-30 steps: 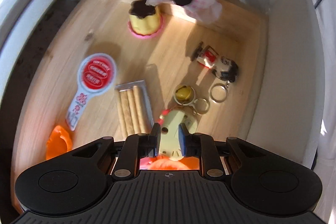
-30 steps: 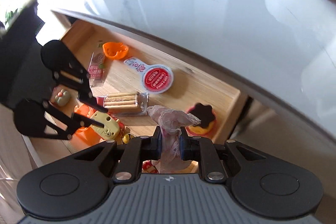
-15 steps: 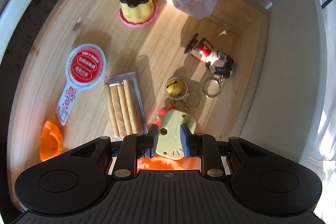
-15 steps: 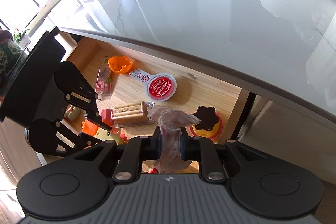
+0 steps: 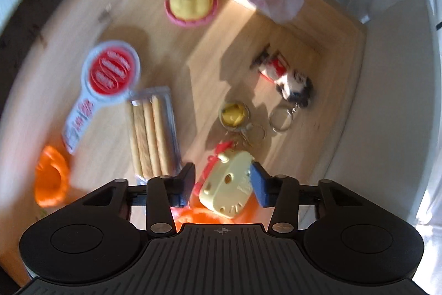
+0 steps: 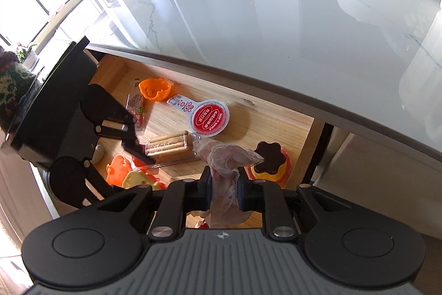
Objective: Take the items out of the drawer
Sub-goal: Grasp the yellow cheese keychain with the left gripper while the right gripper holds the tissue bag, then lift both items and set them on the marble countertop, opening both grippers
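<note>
Gripping a pink cloth [image 6: 225, 170] that is hanging lengthwise downward, the right gripper [image 6: 224, 191] is pinching tight above the drawer [image 6: 276, 126]; the left gripper [image 5: 222, 180] is gaping wide around a yellow toy [image 5: 226, 191], its long axis pointing away.

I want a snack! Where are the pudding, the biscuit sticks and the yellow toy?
pudding [image 5: 190, 2], left wrist view, its yellow side.
biscuit sticks [image 5: 150, 134], left wrist view, middle stick.
yellow toy [image 5: 226, 188], left wrist view, its body.

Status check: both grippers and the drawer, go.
Left gripper open around the yellow toy, one pad touching. Right gripper shut on the pink lace cloth, held above the drawer. Path to the countertop looks clear.
</note>
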The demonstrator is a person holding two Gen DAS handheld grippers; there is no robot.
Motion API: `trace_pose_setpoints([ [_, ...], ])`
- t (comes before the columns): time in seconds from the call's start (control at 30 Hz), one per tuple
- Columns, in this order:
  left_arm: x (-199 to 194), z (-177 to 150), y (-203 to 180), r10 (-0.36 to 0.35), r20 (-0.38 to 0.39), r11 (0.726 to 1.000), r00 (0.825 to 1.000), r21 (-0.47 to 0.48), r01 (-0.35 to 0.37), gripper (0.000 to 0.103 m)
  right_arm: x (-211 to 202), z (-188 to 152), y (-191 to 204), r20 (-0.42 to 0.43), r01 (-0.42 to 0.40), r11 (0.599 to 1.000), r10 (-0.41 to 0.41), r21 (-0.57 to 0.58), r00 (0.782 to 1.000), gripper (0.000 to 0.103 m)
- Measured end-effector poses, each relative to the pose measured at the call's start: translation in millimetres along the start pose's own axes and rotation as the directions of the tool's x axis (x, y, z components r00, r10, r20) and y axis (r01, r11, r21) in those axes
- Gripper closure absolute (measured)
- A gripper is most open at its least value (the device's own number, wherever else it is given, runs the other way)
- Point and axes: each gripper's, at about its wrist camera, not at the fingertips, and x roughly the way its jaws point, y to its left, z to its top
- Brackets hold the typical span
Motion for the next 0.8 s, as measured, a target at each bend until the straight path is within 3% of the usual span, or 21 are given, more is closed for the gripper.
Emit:
trace_pose_setpoints([
  [0.17, 4, 0, 5, -0.076, 0.013, 0.993, 0.997, -0.095, 0.077, 0.067, 1, 0, 0, 0.001, 0.008, 1.0, -0.008, 0.001, 1.0, 0.086],
  [0.2, 3, 0, 2, -0.066, 0.017, 0.994, 0.998, -0.086, 0.067, 0.068, 1, 0, 1, 0.003, 0.019, 1.0, -0.019, 0.001, 1.0, 0.086],
  [0.3, -9, -4, -6, 0.062, 0.039, 0.996, 0.997, -0.061, -0.06, 0.069, -3, -1, 7, 0.002, 0.05, 0.998, -0.05, 0.023, 0.999, 0.086],
  [0.37, -23, -11, -7, 0.057, 0.086, 0.996, 0.995, -0.073, -0.051, 0.069, -6, -6, 17, -0.005, 0.029, 0.999, -0.029, 0.029, 1.0, 0.086],
  [0.43, -45, -24, -9, 0.078, 0.157, 0.992, 0.985, -0.106, -0.062, 0.069, -11, -13, 32, -0.007, 0.036, 0.999, -0.036, -0.003, 0.999, 0.086],
  [0.5, -70, -40, -13, 0.118, 0.247, 0.985, 0.962, -0.149, -0.083, 0.069, -17, -18, 46, 0.003, 0.038, 0.999, -0.038, -0.019, 0.999, 0.086],
  [0.6, -119, -64, -16, 0.151, 0.415, 0.97, 0.897, -0.239, -0.053, 0.069, -34, -16, 61, 0.053, 0.041, 0.999, -0.039, -0.027, 0.998, 0.086],
  [0.67, -154, -70, -19, 0.195, 0.54, 0.961, 0.819, -0.274, -0.047, 0.069, -52, -4, 73, 0.123, 0.05, 0.998, -0.043, -0.05, 0.991, 0.086],
  [0.73, -200, -73, -26, 0.262, 0.642, 0.949, 0.721, -0.307, -0.071, 0.069, -80, 17, 83, 0.221, 0.075, 0.995, -0.058, -0.072, 0.974, 0.086],
  [0.8, -238, -72, -25, 0.361, 0.702, 0.924, 0.614, -0.36, -0.132, 0.069, -107, 44, 90, 0.326, 0.128, 0.988, -0.095, -0.082, 0.941, 0.086],
])
